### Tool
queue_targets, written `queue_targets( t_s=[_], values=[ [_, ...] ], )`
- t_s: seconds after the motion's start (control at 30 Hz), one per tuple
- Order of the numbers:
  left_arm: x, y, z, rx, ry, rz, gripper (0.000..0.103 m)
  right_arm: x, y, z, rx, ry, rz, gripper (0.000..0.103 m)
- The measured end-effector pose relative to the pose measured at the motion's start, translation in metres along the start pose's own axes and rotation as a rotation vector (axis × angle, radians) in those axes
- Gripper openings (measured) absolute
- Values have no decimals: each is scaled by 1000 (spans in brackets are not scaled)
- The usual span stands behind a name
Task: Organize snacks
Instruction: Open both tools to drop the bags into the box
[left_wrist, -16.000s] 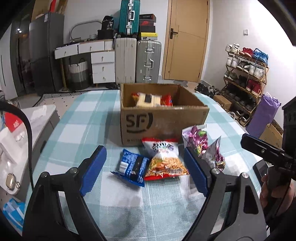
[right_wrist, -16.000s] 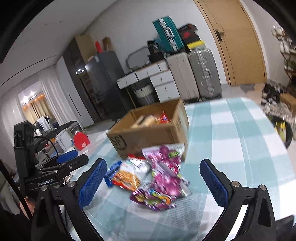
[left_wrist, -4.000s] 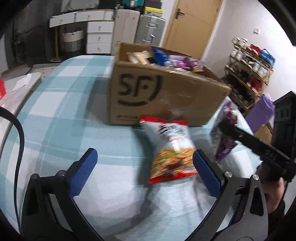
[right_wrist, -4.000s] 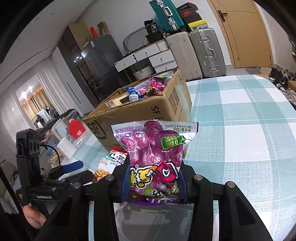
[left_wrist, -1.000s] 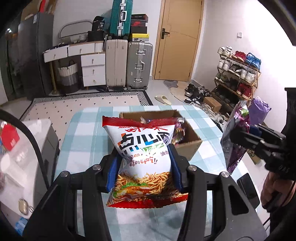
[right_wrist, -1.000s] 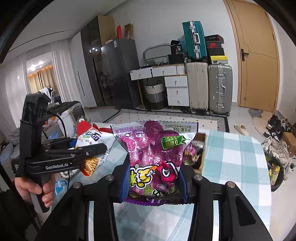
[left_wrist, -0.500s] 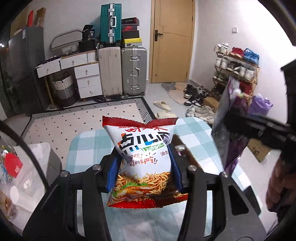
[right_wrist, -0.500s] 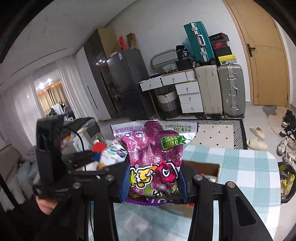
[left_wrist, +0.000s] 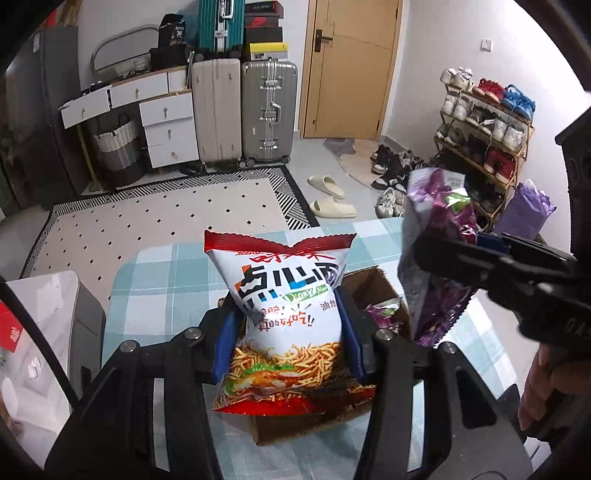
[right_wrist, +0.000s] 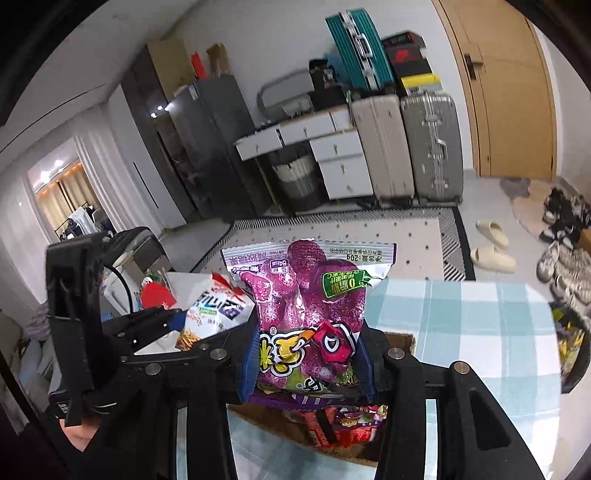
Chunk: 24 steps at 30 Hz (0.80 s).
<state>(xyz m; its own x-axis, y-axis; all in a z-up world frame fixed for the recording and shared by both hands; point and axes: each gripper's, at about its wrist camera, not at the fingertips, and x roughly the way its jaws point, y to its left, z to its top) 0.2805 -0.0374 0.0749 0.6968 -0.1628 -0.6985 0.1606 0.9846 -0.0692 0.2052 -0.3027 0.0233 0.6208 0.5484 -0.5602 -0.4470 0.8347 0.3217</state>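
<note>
1. Holding a noodle snack bag (left_wrist: 284, 314), the left tool (left_wrist: 286, 338) is closed tight on it, with a blue pad pressing each side.
2. The noodle snack bag is white and red, with a picture of thin crunchy sticks at the bottom.
3. It hangs in the air right above the open cardboard box (left_wrist: 373, 286).
4. The right tool (right_wrist: 308, 363) is squeezed shut on a purple snack bag (right_wrist: 310, 314).
5. The purple snack bag stands up straight between the blue pads, and it is also above the box.
6. From the left camera, the purple snack bag is to the right of the noodle snack bag, close by but not touching it.
7. The box sits on a table (left_wrist: 162, 273) with a blue and white checked cloth.
8. Inside the box there are more snack packs (right_wrist: 347, 424), some purple and some red.
9. Beyond the box, on the floor, there is a dotted rug (left_wrist: 155, 225).
10. Past the rug, two suitcases (left_wrist: 243, 110) stand next to a brown door (left_wrist: 351, 66).
11. To the right of the box, shoes fill a shoe rack (left_wrist: 484, 122) by the wall.
</note>
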Motion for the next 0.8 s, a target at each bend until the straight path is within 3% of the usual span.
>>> queue_targets(
  t_s=[0.27, 0.67, 0.77, 0.8],
  values=[
    [70, 13, -4, -48, 68, -12, 46, 51, -22, -6, -2, 65, -16, 44],
    [127, 13, -15, -34, 141, -6, 47, 81, -44, -26, 39, 140, -27, 45],
    [132, 9, -17, -19, 157, 21, 48, 81, -48, -29, 67, 129, 2, 56],
    [131, 8, -18, -22, 155, 19, 52, 80, -49, -29, 77, 125, 3, 66]
  ],
)
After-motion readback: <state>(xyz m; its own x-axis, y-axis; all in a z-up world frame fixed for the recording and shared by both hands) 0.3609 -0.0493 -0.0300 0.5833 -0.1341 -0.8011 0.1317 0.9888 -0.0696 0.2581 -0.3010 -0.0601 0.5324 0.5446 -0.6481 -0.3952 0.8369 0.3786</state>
